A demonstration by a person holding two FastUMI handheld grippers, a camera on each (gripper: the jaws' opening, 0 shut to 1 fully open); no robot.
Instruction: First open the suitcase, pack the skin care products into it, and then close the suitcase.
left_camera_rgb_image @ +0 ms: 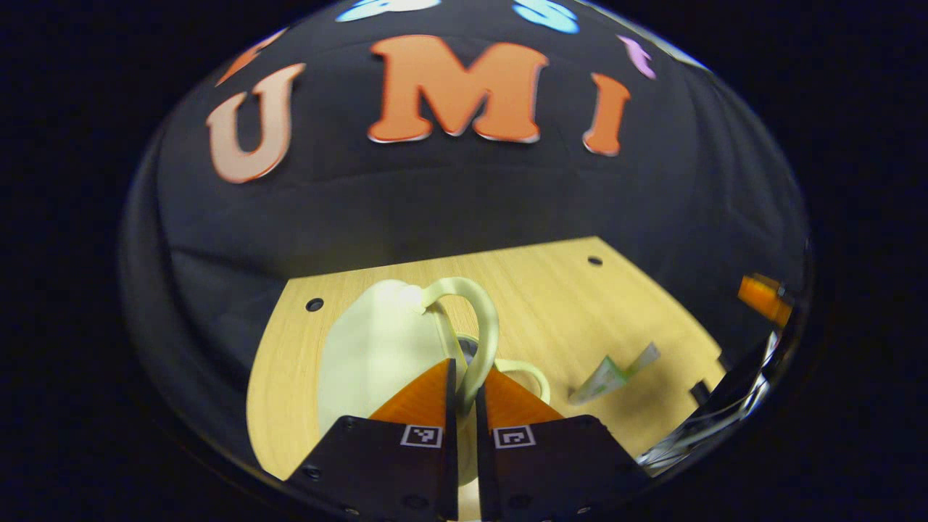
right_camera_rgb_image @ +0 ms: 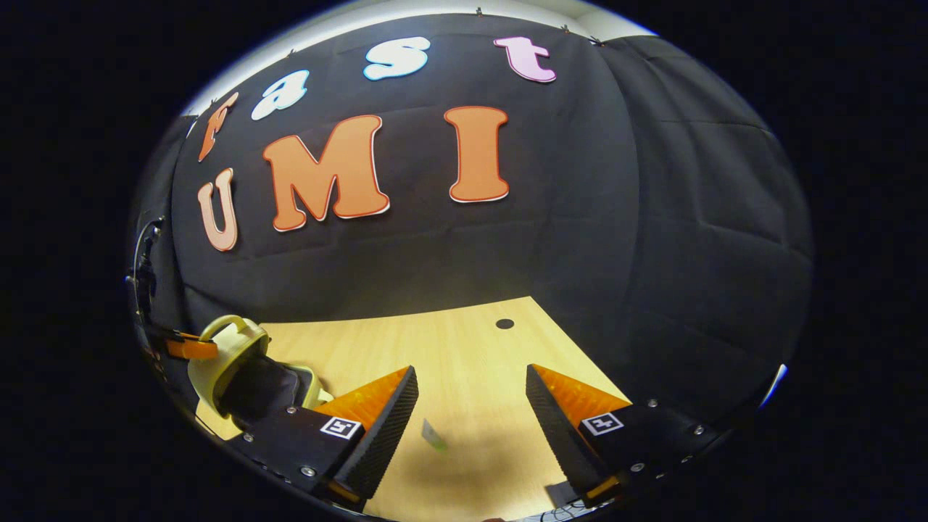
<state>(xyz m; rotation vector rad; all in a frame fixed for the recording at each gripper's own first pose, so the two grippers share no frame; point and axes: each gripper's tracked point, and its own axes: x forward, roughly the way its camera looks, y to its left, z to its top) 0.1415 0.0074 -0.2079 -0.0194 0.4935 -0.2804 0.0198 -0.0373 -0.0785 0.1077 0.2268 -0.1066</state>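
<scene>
In the left gripper view, the left gripper's (left_camera_rgb_image: 466, 395) fingers are nearly closed, pinching the curved handle (left_camera_rgb_image: 480, 326) of the pale cream-coloured hard-shell suitcase (left_camera_rgb_image: 377, 355) on the light wooden bench (left_camera_rgb_image: 565, 304). A small green-and-white skin care tube (left_camera_rgb_image: 612, 373) lies to its right. The right gripper's (right_camera_rgb_image: 471, 406) fingers stand wide apart, holding nothing, above the bench.

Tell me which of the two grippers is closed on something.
The left gripper: its fingers pinch the curved handle of the pale suitcase. The right gripper stands open above the wooden table, holding nothing.
</scene>
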